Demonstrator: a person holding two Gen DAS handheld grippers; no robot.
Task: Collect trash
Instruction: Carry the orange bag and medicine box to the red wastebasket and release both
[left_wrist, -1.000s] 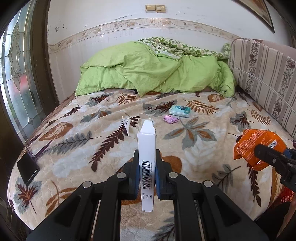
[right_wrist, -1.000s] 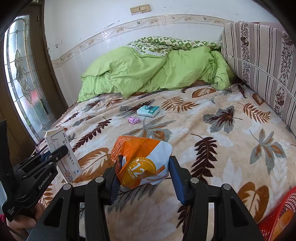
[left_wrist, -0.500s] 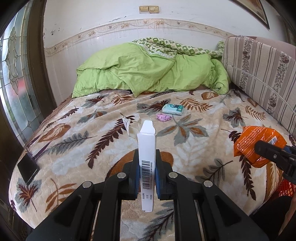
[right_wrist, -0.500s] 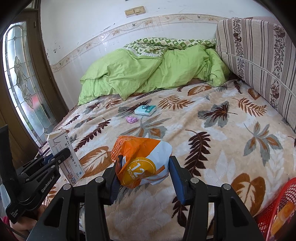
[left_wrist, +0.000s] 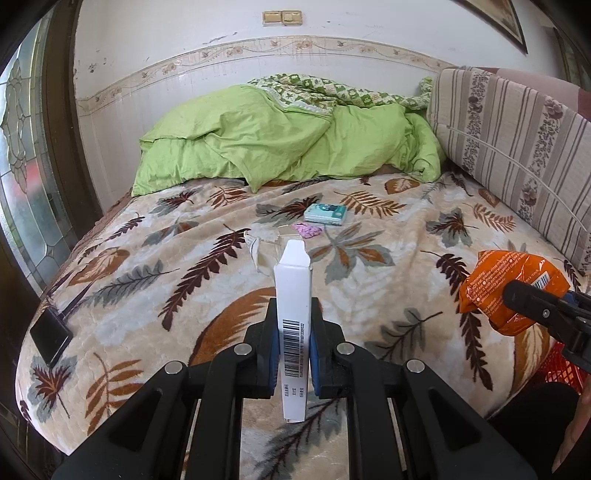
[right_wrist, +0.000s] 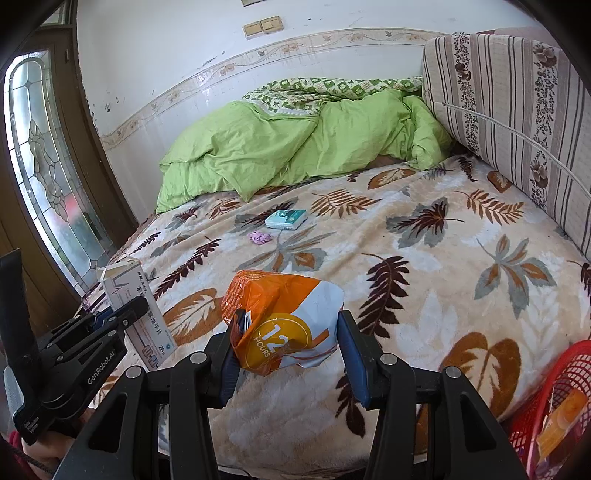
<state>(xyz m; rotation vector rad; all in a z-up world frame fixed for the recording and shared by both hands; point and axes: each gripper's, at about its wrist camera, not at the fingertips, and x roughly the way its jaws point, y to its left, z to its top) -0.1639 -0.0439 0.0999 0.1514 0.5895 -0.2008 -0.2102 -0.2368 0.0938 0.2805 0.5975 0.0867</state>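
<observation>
red basket (right_wrist: 554, 398) sits low right of the right hand-held gripper (right_wrist: 288, 343), clamped on orange bag (right_wrist: 284, 317); left hand-held gripper (left_wrist: 293, 343), clamped on upright white box (left_wrist: 293, 314), is farther.

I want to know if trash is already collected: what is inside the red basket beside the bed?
Through the mesh of the red basket, one orange and yellow packet is visible. The basket's bottom and far side are outside the picture, so other contents cannot be seen.

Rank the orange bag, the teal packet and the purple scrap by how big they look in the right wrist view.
1. orange bag, though it sits nearest the camera, held in the right claw, so part of that is nearness.
2. teal packet.
3. purple scrap, smallest.
</observation>
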